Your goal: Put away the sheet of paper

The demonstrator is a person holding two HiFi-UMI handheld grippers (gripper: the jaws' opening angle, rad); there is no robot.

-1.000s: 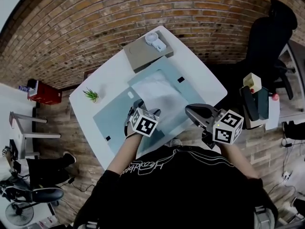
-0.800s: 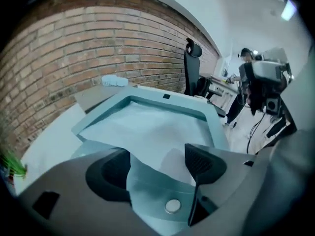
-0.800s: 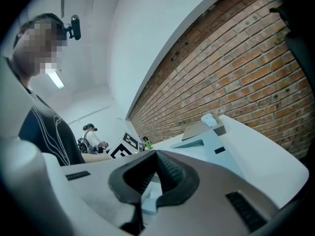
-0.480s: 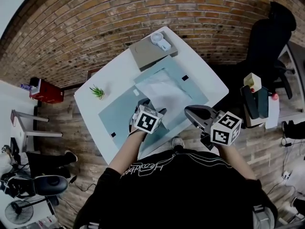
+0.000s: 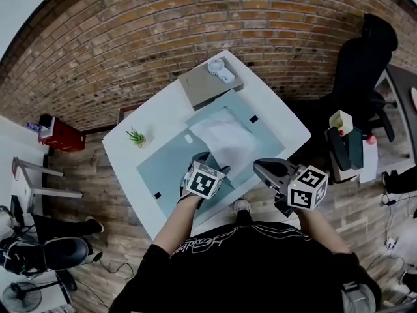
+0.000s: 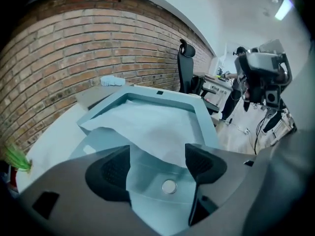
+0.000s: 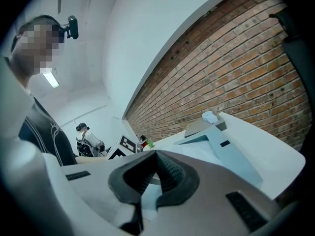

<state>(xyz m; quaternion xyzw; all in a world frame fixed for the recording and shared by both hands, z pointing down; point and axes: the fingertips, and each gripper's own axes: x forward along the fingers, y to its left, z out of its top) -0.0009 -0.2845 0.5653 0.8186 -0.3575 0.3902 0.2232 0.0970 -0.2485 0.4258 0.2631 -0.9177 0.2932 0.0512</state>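
white sheet of paper on pale blue folder, white table, red-brown brick wall, green plant. my left gripper and right gripper: grey, black pads, black-and-white square markers.

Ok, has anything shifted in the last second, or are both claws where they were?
Nothing on the table moved; only the head view's framing drifted. The left claw stays open over the near edge of the blue folder, the sheet of paper lies untouched, and the right claw stays shut and empty.
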